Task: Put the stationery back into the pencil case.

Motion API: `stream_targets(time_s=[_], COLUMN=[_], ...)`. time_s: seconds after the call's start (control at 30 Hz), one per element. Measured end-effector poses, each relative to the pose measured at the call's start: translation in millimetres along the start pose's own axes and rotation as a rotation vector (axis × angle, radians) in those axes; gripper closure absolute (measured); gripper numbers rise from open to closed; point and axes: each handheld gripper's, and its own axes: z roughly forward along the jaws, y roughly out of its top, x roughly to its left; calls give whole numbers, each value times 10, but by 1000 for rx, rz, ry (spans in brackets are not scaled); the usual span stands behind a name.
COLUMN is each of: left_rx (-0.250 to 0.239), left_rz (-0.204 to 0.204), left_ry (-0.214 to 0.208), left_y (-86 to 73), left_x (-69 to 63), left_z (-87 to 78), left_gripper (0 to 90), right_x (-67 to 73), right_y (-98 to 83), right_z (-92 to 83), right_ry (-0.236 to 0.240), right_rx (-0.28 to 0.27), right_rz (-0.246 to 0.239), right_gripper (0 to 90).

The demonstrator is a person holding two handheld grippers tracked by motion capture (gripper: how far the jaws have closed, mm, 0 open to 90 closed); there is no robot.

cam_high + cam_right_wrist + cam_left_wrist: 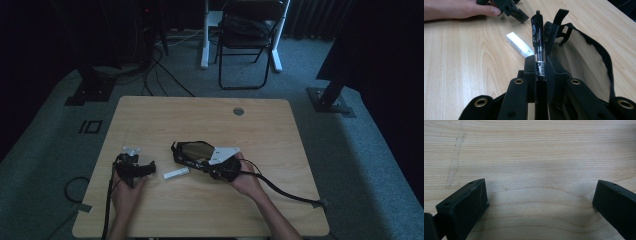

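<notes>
My right gripper is shut on a black pen, which sticks out forward from between its pads. The pen lies along the left rim of an open black zip pouch with a tan lining. In the high view that gripper lies at the pouch's near edge, mid-table. A small white eraser-like block lies on the wood just left of the pen, between the two grippers. My left gripper stands open over bare wood, with nothing between its jaws; in the high view it rests at the left.
The wooden table has a round cable hole at its far edge. The hand on the left gripper lies on the wood beyond the white block. A cable trails right from the right gripper. A folding chair stands behind the table.
</notes>
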Motion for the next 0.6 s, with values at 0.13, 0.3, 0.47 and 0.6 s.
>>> stream_targets(time_s=[0.13,0.3,0.47,0.6], left_rx=[0,0,0,0], left_rz=[0,0,0,0], left_ry=[0,0,0,0], left_y=[0,0,0,0], left_x=[0,0,0,0], left_z=[0,0,0,0], left_gripper=[0,0,0,0], right_x=[-24,-60,-104,-120], right_y=[8,10,18,44], right_z=[-7,4,11,36], right_ry=[-6,-12,-21,-29], right_rx=[-1,1,3,11], right_rz=[2,2,5,-3], right_gripper=[797,797,797,797])
